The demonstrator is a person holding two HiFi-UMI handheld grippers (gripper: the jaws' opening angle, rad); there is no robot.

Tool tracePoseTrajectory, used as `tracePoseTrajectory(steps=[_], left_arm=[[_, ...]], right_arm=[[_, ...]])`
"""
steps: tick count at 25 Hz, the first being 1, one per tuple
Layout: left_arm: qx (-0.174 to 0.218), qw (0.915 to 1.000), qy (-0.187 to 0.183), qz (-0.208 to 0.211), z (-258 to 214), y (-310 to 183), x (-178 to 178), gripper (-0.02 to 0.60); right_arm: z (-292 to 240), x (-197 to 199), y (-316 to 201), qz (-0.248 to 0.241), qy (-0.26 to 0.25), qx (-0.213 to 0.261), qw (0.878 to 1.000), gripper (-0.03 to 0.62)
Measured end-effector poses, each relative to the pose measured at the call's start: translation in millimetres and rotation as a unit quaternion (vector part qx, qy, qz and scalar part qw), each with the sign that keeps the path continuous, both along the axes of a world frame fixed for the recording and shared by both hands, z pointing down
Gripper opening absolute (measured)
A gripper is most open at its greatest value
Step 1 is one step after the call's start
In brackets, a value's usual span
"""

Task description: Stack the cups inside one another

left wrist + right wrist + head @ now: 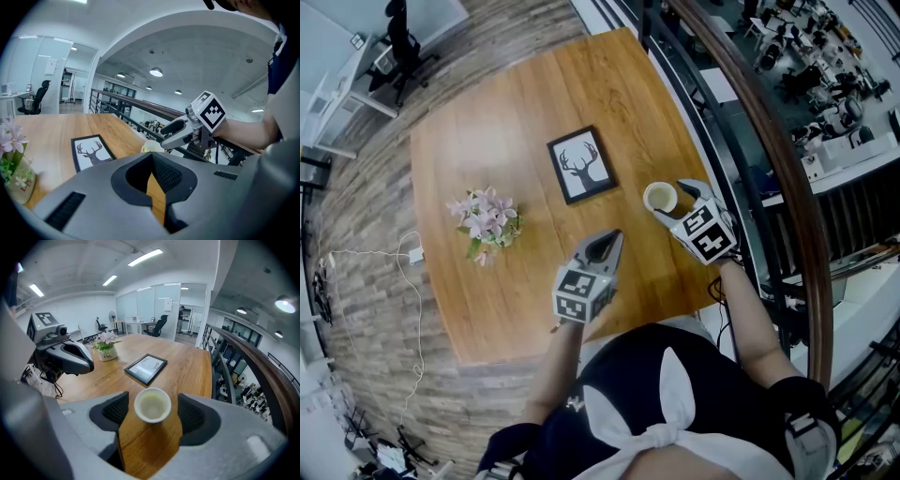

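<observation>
One small pale cup (660, 198) stands upright on the wooden table (487, 309) near its right edge, below the picture frame. My right gripper (675, 202) is open around the cup; in the right gripper view the cup (152, 405) sits between the two jaws with a gap on each side. My left gripper (607, 242) hovers left of it over the table, shut with nothing in it. In the left gripper view only a thin slit of wood shows between the jaws, and the cup's rim (151, 146) peeks over them beside the right gripper (180, 133).
A black-framed deer picture (581, 165) lies flat in the middle of the table. A small pot of pink flowers (487, 217) stands to the left. A railing (741, 112) runs along the table's right side. A white cable (384, 255) lies on the floor at left.
</observation>
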State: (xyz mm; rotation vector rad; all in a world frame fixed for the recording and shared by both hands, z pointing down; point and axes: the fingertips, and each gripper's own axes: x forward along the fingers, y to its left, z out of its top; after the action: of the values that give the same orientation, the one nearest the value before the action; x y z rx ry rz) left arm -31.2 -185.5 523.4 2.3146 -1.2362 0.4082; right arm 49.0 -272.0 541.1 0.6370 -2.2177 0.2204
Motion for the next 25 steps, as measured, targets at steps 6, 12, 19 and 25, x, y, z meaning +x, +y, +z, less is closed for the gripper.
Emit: tracePoseTrajectory(steps=[6, 12, 19, 25], left_arm=[[0.004, 1.0000, 0.000, 0.001, -4, 3, 0, 0.017], [0.014, 0.9999, 0.006, 0.004, -13, 5, 1, 0.017], [0.031, 0.9994, 0.012, 0.006, -27, 10, -1, 0.017], [0.045, 0.9988, 0.015, 0.011, -41, 19, -2, 0.017]], right_arm=[[-4, 1, 2, 0.005, -0.003, 0.006, 1.000, 0.325], [-17, 3, 2, 0.012, -0.023, 0.029, 0.999, 0.324], [-36, 4, 14, 0.017, -0.037, 0.047, 0.998, 0.318], [-56, 4, 33, 0.044, -0.063, 0.060, 0.995, 0.225]])
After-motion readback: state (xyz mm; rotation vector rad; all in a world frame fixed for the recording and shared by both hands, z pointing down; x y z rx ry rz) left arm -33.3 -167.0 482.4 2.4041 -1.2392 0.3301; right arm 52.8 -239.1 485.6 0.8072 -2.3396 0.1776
